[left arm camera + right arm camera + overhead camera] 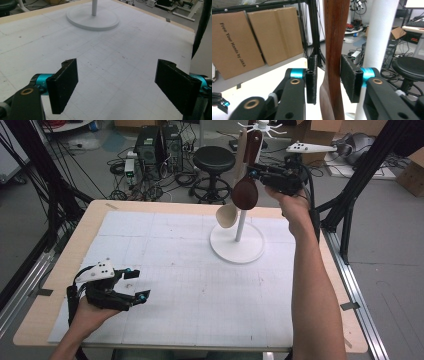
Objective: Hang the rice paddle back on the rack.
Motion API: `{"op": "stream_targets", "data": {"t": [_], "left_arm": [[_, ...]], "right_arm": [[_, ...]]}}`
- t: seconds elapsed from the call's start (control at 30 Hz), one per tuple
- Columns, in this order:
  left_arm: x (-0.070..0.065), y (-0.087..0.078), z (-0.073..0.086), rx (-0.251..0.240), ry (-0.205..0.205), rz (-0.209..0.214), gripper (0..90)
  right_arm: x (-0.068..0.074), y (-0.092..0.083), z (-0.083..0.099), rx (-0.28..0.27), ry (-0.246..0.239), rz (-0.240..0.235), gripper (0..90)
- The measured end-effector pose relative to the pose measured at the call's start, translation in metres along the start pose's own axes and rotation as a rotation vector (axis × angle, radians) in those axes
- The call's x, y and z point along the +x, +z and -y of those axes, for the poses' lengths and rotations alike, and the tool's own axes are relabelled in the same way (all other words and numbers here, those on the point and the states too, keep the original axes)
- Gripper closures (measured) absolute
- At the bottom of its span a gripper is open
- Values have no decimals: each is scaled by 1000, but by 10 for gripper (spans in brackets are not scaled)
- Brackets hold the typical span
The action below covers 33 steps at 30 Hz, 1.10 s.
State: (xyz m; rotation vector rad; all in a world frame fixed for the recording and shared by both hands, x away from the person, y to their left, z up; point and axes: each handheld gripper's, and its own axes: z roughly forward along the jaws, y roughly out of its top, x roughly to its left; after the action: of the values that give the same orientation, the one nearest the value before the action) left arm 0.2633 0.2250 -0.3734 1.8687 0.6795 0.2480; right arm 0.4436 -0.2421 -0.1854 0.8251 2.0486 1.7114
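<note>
Dark spoon [334, 62] is hanging btwn R gripper [328, 80] fingers, pads slightly apart, apparently releasing it onto rack [239, 227]; next, withdrawing clear. L gripper [120, 87] fingers are gaping wide, empty.

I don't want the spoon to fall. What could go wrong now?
1. The right gripper has its jaws around the dark spoon with small gaps on both sides, so the hook has to hold it by itself. If the spoon isn't properly hooked on the rack, it could drop onto the table.
2. The pale spoon hangs close beside it. Pulling the jaws away carelessly could bump either spoon and set them swinging.
</note>
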Motion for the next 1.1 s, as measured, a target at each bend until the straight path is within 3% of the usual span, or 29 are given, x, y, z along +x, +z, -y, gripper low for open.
{"op": "stream_targets", "data": {"t": [0.3, 0.67, 0.97, 1.1], "left_arm": [[1, 1, 0, 1, -1, -1, 193], [0, 3, -1, 8, -1, -1, 191], [2, 3, -1, 3, -10, -13, 186], [3, 3, -1, 3, -13, -17, 184]], "right_arm": [[4, -16, 6, -23, 9, 15, 549], [21, -33, 8, -5, -7, 19, 334], [34, -39, 19, -3, -28, 5, 283], [37, -39, 24, 25, -32, 6, 247]]}}
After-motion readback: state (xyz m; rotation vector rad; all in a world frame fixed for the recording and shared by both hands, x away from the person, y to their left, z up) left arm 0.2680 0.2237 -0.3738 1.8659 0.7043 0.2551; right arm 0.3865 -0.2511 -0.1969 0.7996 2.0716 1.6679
